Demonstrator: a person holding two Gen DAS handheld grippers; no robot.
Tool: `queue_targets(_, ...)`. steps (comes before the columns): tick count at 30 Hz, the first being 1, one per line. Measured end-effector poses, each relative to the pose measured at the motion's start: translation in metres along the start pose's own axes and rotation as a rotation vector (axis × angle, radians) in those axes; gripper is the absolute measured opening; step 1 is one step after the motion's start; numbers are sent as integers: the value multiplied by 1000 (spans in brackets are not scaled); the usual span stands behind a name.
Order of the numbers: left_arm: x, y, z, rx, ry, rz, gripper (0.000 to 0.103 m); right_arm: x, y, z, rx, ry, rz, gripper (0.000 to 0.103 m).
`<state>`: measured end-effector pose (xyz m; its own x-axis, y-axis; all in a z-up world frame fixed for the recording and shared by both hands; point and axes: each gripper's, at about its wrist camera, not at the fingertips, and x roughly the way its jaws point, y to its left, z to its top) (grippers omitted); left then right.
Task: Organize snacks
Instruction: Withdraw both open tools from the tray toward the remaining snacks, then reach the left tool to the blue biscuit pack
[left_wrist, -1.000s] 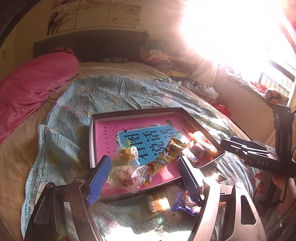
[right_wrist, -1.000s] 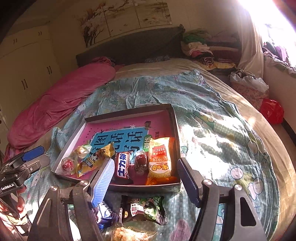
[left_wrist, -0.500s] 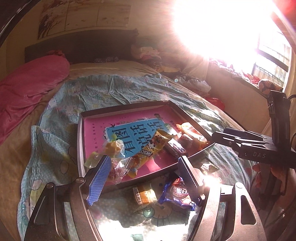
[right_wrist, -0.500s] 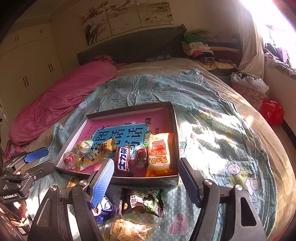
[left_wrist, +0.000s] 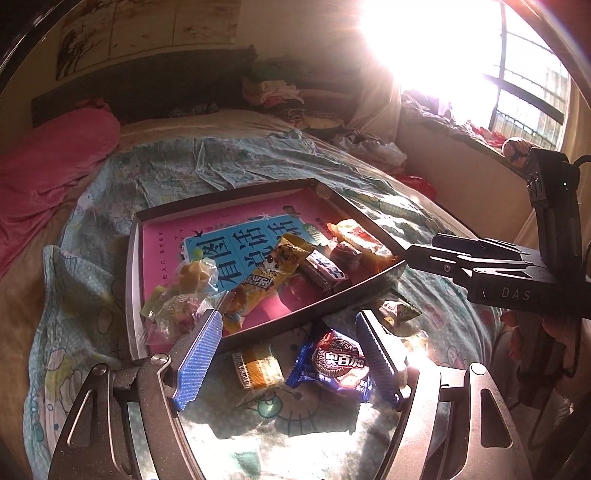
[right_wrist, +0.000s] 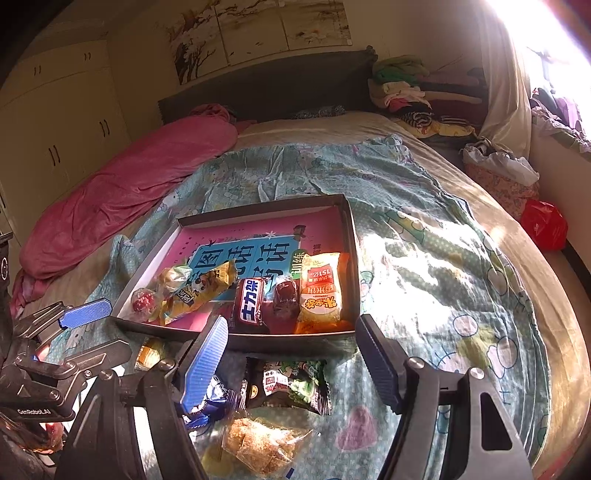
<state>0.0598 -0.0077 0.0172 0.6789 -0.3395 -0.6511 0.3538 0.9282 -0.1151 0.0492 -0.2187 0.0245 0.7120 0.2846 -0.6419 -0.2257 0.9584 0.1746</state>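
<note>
About six snacks already lie in the box (right_wrist: 352, 258) – four more (blue (left_wrist: 334, 363), orange (left_wrist: 256, 369), green (right_wrist: 288, 384), clear (right_wrist: 258, 443)) wait at its 6 o'clock, while left gripper (left_wrist: 291, 350) and right gripper (right_wrist: 291, 363) hover wide, empty.

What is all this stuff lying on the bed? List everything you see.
shallow box: one, dark rim, pink and blue printed floor, on the quilt mid-bed
snacks in the box: about six, yellow, orange, dark wrappers, along its near edge
blue cookie pack: one, on the quilt before the box
small orange pack: one, beside the cookie pack
dark green pack: one, on the quilt near the box
clear bag of crisps: one, golden, nearest the camera
quilt: one, pale blue-green
pink blanket: one, left side of the bed
left gripper: jaws open over the cookie pack
right gripper: jaws open over the dark green pack
</note>
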Motion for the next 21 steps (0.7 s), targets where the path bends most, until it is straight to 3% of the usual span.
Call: queue_targets(21, 13, -33, -17, 134, 62, 1, 76, -8, 3, -13, -2, 40, 1, 72)
